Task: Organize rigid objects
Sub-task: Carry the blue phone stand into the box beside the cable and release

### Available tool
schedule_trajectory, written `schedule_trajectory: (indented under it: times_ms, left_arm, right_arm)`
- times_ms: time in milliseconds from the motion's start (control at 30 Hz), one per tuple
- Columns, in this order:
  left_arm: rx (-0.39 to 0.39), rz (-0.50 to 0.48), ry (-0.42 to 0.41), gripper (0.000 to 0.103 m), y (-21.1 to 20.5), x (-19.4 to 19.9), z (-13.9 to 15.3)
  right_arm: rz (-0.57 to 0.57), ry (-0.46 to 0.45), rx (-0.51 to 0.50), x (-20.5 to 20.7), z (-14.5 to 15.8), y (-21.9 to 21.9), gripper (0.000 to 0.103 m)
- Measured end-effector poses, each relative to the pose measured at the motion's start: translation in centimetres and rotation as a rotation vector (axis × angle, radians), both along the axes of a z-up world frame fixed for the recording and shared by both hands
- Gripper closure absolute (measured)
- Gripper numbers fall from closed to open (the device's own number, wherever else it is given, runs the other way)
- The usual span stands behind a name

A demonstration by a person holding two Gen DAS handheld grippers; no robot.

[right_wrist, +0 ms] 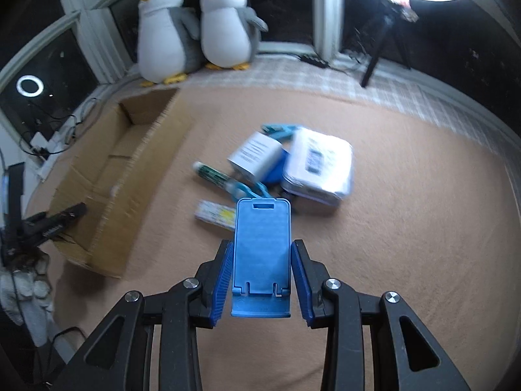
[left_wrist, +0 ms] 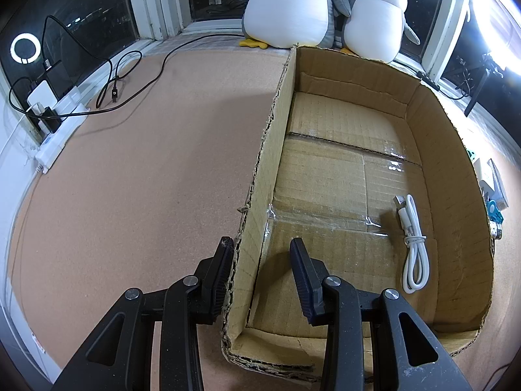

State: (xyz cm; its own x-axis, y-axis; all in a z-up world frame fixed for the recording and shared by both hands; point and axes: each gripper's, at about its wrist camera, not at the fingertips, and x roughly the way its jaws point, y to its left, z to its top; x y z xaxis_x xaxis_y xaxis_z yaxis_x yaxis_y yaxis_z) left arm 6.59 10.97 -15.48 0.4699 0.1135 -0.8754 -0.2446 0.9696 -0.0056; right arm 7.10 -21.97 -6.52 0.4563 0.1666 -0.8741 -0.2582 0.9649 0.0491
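Blue phone stand (right_wrist: 261,254) is clamped between the right gripper (right_wrist: 262,280) pads, lifted above the mat. Cardboard box (left_wrist: 456,169) wall is straddled by the left gripper (left_wrist: 262,280), narrowly closed.

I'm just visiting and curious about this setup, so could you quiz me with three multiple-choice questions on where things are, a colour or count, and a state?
1. Where does the white USB cable lie?
A) in the cardboard box
B) on the windowsill
C) among the pile

2. How many plush penguins sit by the window?
A) one
B) two
C) three

3. What does the right gripper do?
A) stands empty
B) grips the box wall
C) grips a blue phone stand

Answers: 1 A, it rests on the box floor; 2 B, two sit side by side; 3 C, the stand sits clamped between its pads.
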Motion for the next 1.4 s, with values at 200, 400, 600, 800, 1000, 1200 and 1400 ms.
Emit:
schedule_trajectory:
  times_ms: [200,400,600,800,1000,1200,1400]
  left_arm:
    - [-0.001,0.0,-0.002,0.064,0.0,0.0,0.0]
    - [-0.003,0.001,-0.002,0.064,0.0,0.0,0.0]
    - [-0.006,0.002,-0.004,0.064,0.0,0.0,-0.1]
    - [-0.01,0.003,-0.006,0.064,0.0,0.0,-0.1]
    - [-0.01,0.003,-0.006,0.064,0.0,-0.1,-0.1]
    - [-0.011,0.003,-0.007,0.064,0.0,-0.1,-0.1]
    - [-0.011,0.004,-0.007,0.064,-0.1,-0.2,-0.1]
  right_arm:
    - [0.109,-0.045,0.06,-0.2,2.2,5.5,0.07]
    - [0.186,-0.039,0.106,0.1,2.0,10.4,0.07]
    - [0.241,0.016,0.126,1.0,-0.2,14.0,0.07]
    - [0.262,0.068,0.137,1.8,-2.1,16.1,0.07]
    - [0.277,0.082,0.138,1.8,-2.8,16.8,0.07]
    - [0.282,0.101,0.146,2.0,-3.4,17.1,0.07]
    - [0.267,0.097,0.173,2.2,-3.3,17.0,0.04]
